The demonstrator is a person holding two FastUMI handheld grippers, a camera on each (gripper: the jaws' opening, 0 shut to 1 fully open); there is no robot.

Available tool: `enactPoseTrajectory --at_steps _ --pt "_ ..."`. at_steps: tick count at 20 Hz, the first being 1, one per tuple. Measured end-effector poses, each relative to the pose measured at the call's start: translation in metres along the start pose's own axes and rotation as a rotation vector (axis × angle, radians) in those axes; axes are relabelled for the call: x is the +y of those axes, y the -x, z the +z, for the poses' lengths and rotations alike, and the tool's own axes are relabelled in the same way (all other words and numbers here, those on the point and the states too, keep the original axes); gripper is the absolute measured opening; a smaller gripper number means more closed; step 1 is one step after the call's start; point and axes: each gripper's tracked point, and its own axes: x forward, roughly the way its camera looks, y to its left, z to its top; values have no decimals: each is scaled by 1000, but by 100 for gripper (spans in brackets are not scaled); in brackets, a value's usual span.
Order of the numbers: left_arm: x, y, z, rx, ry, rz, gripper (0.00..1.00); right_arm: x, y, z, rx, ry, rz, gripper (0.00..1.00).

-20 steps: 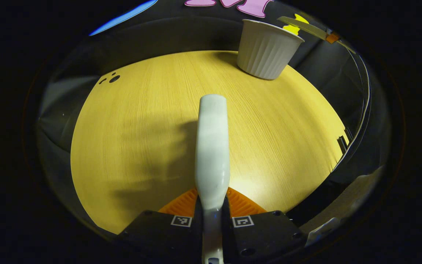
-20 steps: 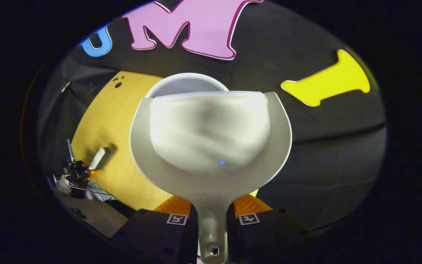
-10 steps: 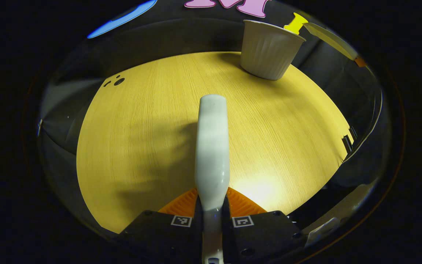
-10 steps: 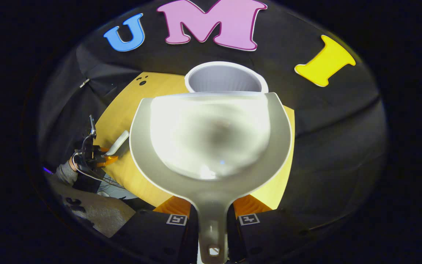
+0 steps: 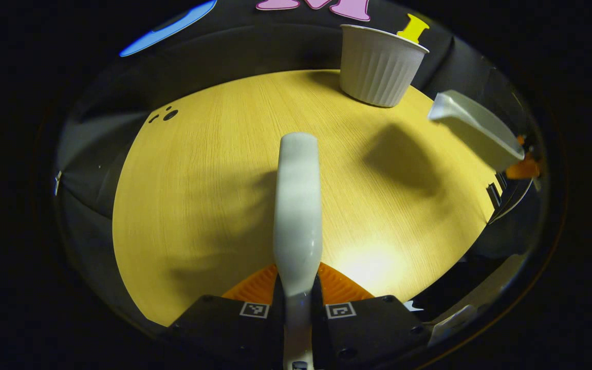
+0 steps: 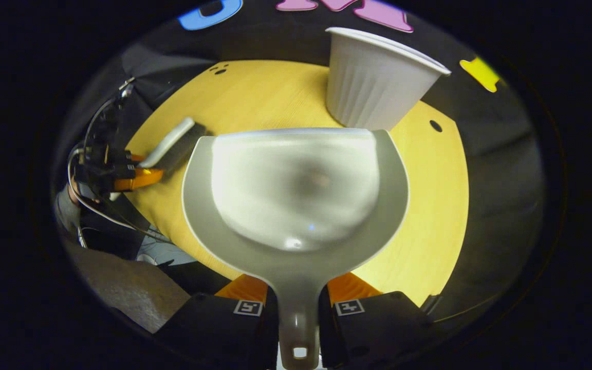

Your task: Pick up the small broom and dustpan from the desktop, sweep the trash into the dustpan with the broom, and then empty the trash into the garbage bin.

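My left gripper point(image 5: 297, 288) is shut on the handle of the small white broom point(image 5: 297, 205), which points out over the yellow wooden table point(image 5: 203, 180). The white ribbed garbage bin point(image 5: 381, 64) stands upright at the table's far edge. The grey dustpan point(image 6: 296, 190) sits level above the table, nothing visible in its scoop, its handle clamped in my right gripper point(image 6: 298, 303). The bin point(image 6: 373, 82) stands just beyond the pan's front lip. The dustpan point(image 5: 476, 131) hangs at the right in the left gripper view. The broom point(image 6: 172, 144) and left gripper point(image 6: 121, 172) lie to the pan's left.
Small dark holes point(image 5: 165, 114) mark the table's far left corner, and another hole point(image 6: 432, 125) lies right of the bin. Black cloth walls close in behind the table. Cables and a sleeve point(image 6: 67, 205) trail behind the left gripper.
The dustpan has come away from above the bin and dropped lower over the table, now level with the bin's side. The broom has stayed almost still.
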Motion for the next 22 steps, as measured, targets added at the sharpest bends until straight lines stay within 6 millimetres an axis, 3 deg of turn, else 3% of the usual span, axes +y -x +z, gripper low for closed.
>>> enactPoseTrajectory --at_steps 3,4,5,9,10,12,20,21,22 --pt "2 -3 -3 6 -14 14 25 21 -32 -11 6 -5 7 40" --pt "2 -5 -4 9 -17 17 25 27 -40 -12 2 -18 10 36" --pt "3 -6 -4 10 -20 20 25 30 -47 -12 -3 -30 10 40" --pt "7 -16 -4 19 -34 46 25 30 -71 -18 7 -71 -32 36" --pt "8 -18 -5 22 -37 49 25 30 -74 -19 8 -78 -39 40" --pt "8 -21 -7 25 -37 46 25 31 -78 -19 3 -95 -47 36" --pt "10 -37 -10 60 -42 51 27 32 -92 -27 18 -143 -31 36" --pt "10 -37 -10 62 -42 53 27 32 -92 -28 18 -140 -30 40" --pt "11 -38 -11 68 -43 59 28 32 -93 -30 24 -138 -26 34"
